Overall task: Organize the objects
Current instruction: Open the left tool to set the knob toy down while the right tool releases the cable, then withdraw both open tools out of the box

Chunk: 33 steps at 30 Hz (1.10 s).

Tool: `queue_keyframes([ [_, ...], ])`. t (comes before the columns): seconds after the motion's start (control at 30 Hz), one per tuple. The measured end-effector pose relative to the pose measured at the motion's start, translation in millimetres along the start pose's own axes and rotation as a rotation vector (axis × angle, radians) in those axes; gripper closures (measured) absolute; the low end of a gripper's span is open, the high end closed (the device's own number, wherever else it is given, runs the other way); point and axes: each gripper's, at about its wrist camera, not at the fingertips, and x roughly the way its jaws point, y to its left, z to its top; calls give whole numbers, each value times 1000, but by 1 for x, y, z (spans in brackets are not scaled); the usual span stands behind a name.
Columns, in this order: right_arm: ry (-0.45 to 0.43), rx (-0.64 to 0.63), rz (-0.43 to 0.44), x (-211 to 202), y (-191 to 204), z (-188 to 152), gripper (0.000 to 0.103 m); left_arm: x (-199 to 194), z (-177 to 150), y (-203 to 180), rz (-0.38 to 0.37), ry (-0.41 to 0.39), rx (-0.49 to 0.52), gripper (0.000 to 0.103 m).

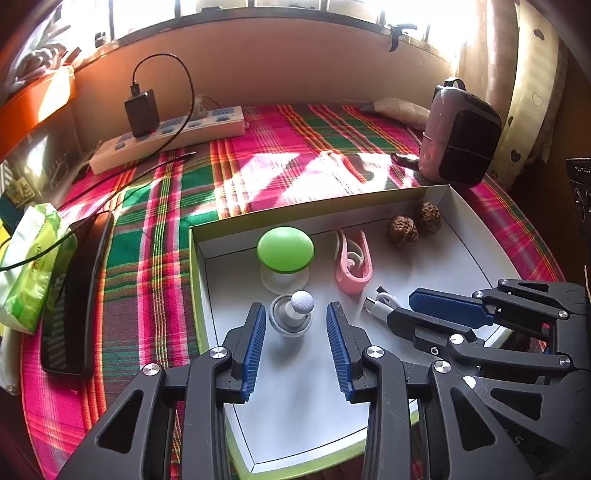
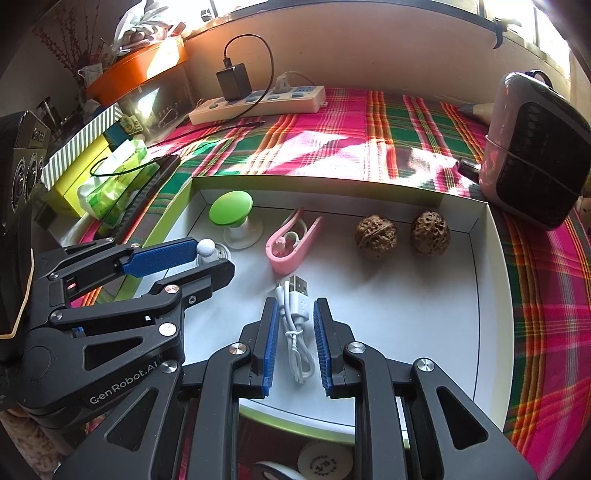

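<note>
White coiled cable (image 2: pixel 295 321), USB-tipped

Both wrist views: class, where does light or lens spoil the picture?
Left wrist view: window blown white, sun glare washing out the plaid cloth. Right wrist view: fisheye bends the box rim; black corners vignette; same glare patch on cloth.

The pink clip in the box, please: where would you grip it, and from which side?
Grip the pink clip across its two long arms near the rounded closed end, from above. It lies flat on the box floor, with free space on both sides.
</note>
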Motion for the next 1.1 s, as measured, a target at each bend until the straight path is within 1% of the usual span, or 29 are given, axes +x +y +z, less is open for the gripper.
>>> queue_keyframes([
  [0.07, -5, 3, 0, -3, 0, -2, 81, -3, -1, 2, 8, -3, -9, 70],
  [0.13, -11, 6, -2, -6, -1, -3, 76, -6, -3, 2, 12, -5, -8, 70],
  [0.2, -18, 10, -1, -10, -1, -5, 75, -9, -5, 2, 19, -4, -10, 69],
  [0.47, -52, 22, 1, -26, -1, -15, 75, -27, -15, -3, 12, -37, -13, 69],
  [0.8, -96, 24, -5, -49, -1, -30, 75, -44, -31, -15, 2, -51, 0, 69],
  [1.1, -132, 26, -27, -68, -6, -47, 75, -61, -52, -23, -40, -71, 11, 69],
])
